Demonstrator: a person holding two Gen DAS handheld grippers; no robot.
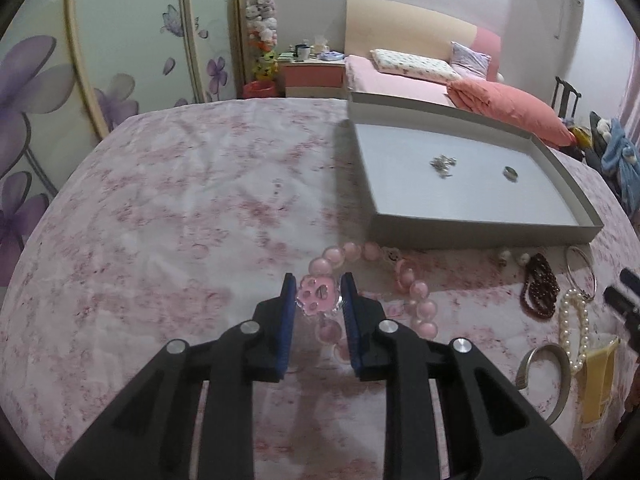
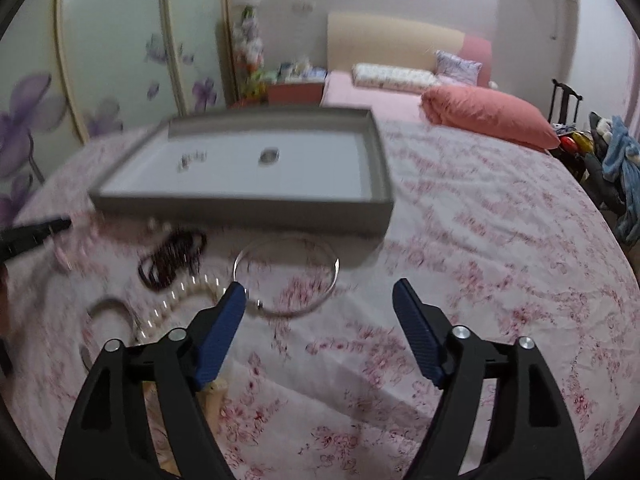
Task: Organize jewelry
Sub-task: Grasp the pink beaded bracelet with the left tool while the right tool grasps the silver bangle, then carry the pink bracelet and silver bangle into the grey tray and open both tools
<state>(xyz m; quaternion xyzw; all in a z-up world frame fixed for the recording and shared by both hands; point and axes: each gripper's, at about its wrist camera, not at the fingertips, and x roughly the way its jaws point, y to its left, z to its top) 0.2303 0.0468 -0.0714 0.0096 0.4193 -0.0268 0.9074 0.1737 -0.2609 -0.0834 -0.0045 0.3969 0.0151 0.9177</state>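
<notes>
Left gripper (image 1: 319, 294) pinches pink paw-print charm (image 1: 317, 294) on pink bead bracelet (image 1: 420, 304); trailing beads could snag. Right gripper (image 2: 320, 292) wide open, empty.

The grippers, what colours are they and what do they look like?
Both look alike. The left gripper and right gripper have black plastic arms with cut-out holes, round silver bolts at the joints, and flat blue ridged pads on the jaws. No cables, sleeves or writing show.
</notes>
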